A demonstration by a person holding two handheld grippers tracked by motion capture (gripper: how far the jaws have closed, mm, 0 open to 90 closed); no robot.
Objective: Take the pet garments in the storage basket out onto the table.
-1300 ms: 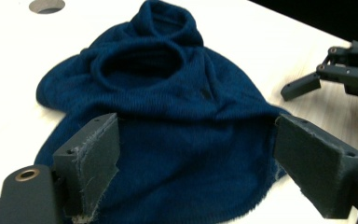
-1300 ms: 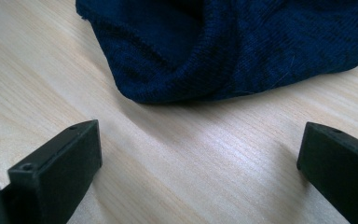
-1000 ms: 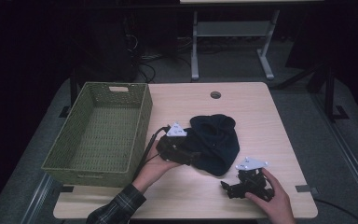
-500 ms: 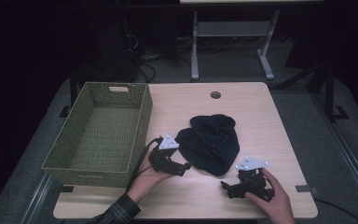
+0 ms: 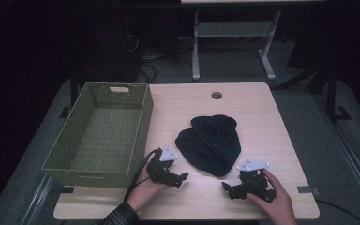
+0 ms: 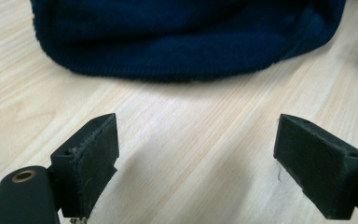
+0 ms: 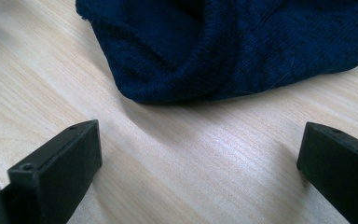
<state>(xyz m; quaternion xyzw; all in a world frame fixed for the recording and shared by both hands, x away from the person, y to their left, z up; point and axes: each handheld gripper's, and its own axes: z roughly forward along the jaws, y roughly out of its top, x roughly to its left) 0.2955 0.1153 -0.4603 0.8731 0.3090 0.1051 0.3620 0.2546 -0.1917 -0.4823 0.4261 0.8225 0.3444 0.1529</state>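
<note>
Empty green wicker basket (image 5: 98, 136) sits at the left of the surface (image 5: 262, 117). Left gripper (image 5: 182, 177) is held wide open, empty, just short of the dark blue knit beanie (image 5: 211, 143) lying mid-surface. Right gripper (image 5: 226, 186) likewise gapes empty near the hem. The hem should be pinched low, through both layers, before lifting. No brand, label or writing can be read.

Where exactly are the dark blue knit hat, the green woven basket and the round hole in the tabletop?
dark blue knit hat (image 5: 211, 145), high view, middle of the fabric.
green woven basket (image 5: 141, 123), high view, on its right wall.
round hole (image 5: 216, 95), high view, centre of the opening in the tabletop.
</note>
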